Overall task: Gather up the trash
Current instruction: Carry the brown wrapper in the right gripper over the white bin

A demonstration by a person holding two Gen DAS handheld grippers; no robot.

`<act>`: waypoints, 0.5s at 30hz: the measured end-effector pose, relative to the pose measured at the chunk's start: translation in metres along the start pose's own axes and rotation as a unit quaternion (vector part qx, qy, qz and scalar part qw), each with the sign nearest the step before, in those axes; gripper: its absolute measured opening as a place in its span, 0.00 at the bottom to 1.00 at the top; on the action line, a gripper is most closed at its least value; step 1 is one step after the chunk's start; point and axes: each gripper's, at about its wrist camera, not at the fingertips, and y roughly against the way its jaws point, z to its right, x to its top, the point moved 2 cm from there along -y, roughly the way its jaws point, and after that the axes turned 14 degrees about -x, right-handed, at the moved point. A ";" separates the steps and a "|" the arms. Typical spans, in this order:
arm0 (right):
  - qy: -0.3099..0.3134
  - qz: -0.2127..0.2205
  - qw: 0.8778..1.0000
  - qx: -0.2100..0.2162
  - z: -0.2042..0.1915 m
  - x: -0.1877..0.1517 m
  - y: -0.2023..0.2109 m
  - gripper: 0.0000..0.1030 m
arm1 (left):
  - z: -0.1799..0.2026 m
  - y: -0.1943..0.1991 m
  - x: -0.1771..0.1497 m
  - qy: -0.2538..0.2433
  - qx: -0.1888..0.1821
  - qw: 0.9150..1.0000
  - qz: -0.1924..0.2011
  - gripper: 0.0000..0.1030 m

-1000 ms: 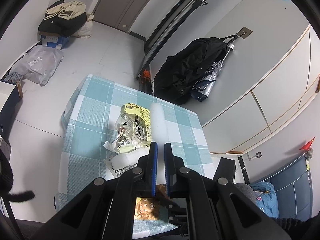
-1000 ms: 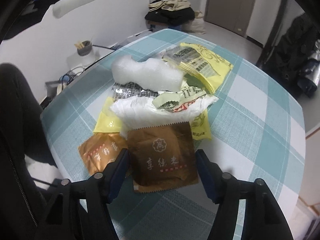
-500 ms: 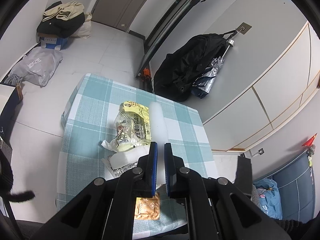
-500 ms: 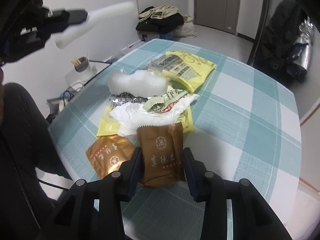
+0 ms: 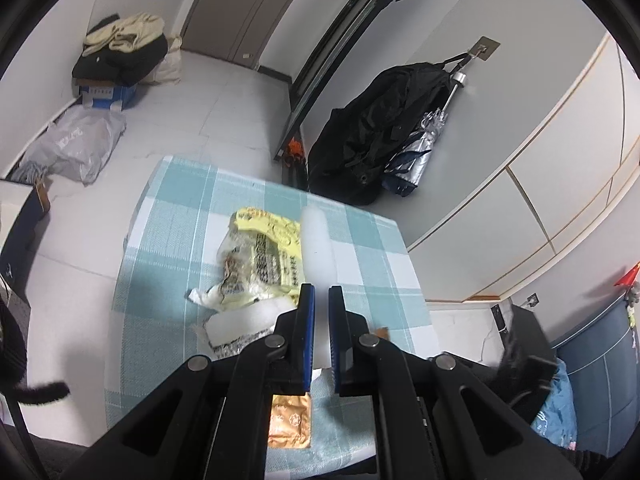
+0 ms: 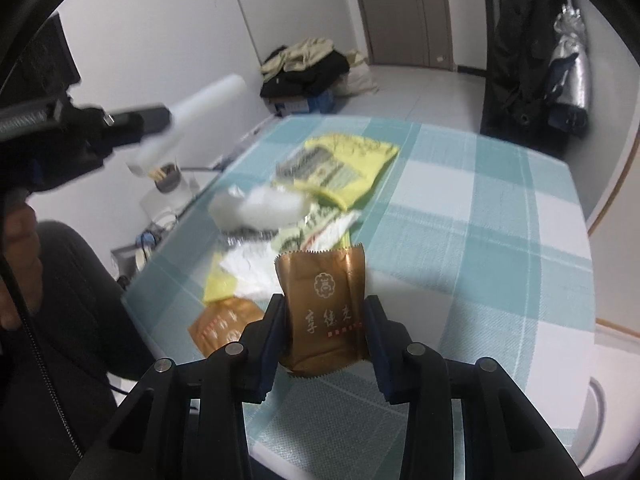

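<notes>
Right wrist view – rt claw (image 6: 325,316) pinching brown wrapper (image 6: 325,312), left claw (image 5: 321,300) clamped on white foam strip (image 5: 316,240)

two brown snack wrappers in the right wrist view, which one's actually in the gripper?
The darker brown wrapper, standing upright between the right gripper fingers, clear of the cloth. The lighter orange-brown wrapper lies flat on the table, left of the fingers.
</notes>
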 end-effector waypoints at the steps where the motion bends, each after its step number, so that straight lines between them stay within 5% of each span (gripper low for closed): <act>1: -0.005 0.009 1.000 0.002 0.003 0.002 0.007 0.37 | 0.002 0.000 0.001 -0.002 0.001 1.000 0.002 0.03; 15: -0.088 0.130 0.988 -0.018 0.073 0.019 0.124 0.37 | 0.092 -0.047 0.012 -0.071 -0.041 0.996 -0.033 0.03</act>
